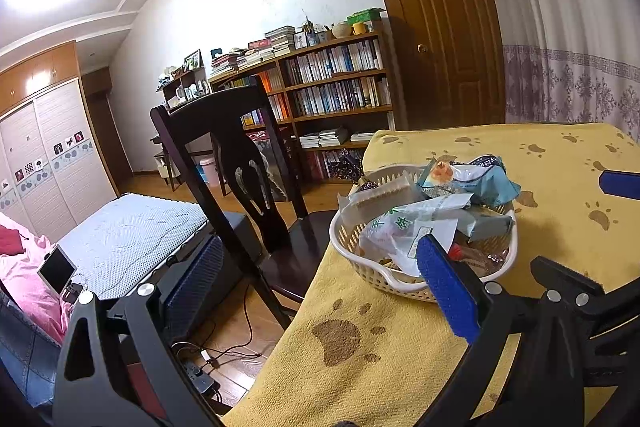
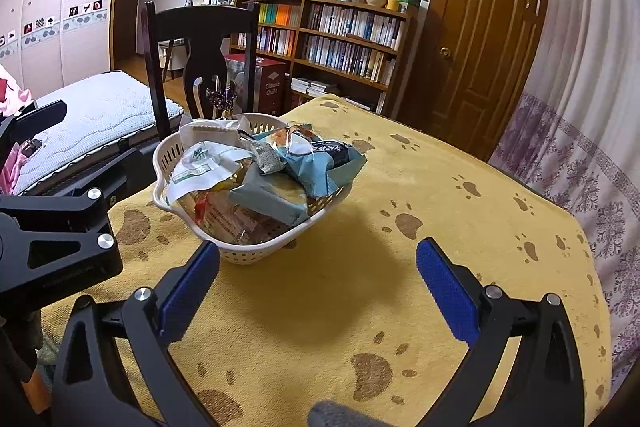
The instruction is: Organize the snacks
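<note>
Nearest to us in the right wrist view, the right gripper (image 2: 318,291) hangs over the yellow paw-print cloth (image 2: 440,187) with its jaws spread wide and nothing between the blue pads (image 2: 446,293) but bare cloth. Just past its left pad, toward eleven o'clock, sits the white slotted basket (image 2: 248,255), heaped with snack packets — a white-and-green bag (image 2: 202,167) on the left, a grey-blue packet (image 2: 272,201) in the middle, a light blue one (image 2: 320,163) toward the far side. In the left wrist view, the left gripper (image 1: 316,281) is also wide open and holds nothing; its right pad (image 1: 444,291) overlaps the basket's near rim (image 1: 404,286) in that view, though we cannot tell whether it touches, while its left pad (image 1: 196,287) hangs off the table's edge above the floor. Behind the basket, at about eleven o'clock, a dark wooden chair (image 2: 200,39) stands against the table. Farther off, at nine o'clock, lies a bed (image 2: 100,115); at twelve o'clock a bookshelf (image 2: 340,39) lines the wall, and a brown door (image 2: 488,47) stands at one o'clock.
</note>
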Action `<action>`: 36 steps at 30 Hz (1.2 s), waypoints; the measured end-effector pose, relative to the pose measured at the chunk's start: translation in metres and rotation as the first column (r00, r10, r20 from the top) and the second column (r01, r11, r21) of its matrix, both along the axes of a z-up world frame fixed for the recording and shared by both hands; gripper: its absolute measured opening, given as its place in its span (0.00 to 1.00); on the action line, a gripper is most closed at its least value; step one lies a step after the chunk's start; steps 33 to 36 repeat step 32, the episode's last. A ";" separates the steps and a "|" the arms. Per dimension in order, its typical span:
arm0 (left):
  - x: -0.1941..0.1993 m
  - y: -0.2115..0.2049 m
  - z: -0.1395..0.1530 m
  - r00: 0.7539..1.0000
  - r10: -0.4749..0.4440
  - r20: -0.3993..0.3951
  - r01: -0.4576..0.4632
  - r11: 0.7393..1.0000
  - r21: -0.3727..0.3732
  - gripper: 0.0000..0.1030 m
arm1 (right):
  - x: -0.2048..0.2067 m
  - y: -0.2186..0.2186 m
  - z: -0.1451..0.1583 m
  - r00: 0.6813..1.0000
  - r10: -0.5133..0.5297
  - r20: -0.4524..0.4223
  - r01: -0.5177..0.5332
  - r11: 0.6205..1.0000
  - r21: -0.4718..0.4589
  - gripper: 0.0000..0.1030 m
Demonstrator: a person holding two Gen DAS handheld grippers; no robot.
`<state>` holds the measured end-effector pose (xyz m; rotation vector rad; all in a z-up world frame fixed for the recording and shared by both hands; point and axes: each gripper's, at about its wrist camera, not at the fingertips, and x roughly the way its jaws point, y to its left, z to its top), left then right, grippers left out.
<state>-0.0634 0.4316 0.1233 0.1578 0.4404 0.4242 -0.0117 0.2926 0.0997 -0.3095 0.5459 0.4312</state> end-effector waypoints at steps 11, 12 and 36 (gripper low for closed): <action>0.000 -0.001 0.000 1.000 0.001 -0.001 -0.001 1.000 0.000 0.96 | -0.001 0.003 -0.003 1.000 0.018 -0.002 -0.018 1.000 -0.008 0.95; 0.000 0.000 0.000 1.000 0.002 -0.001 -0.002 1.000 -0.001 0.96 | -0.001 0.003 -0.003 1.000 0.021 -0.003 -0.022 1.000 -0.006 0.95; 0.003 -0.013 -0.006 0.999 -0.040 -0.029 0.041 0.999 0.023 0.96 | 0.007 -0.024 -0.016 0.998 -0.050 -0.044 0.048 0.998 -0.033 0.95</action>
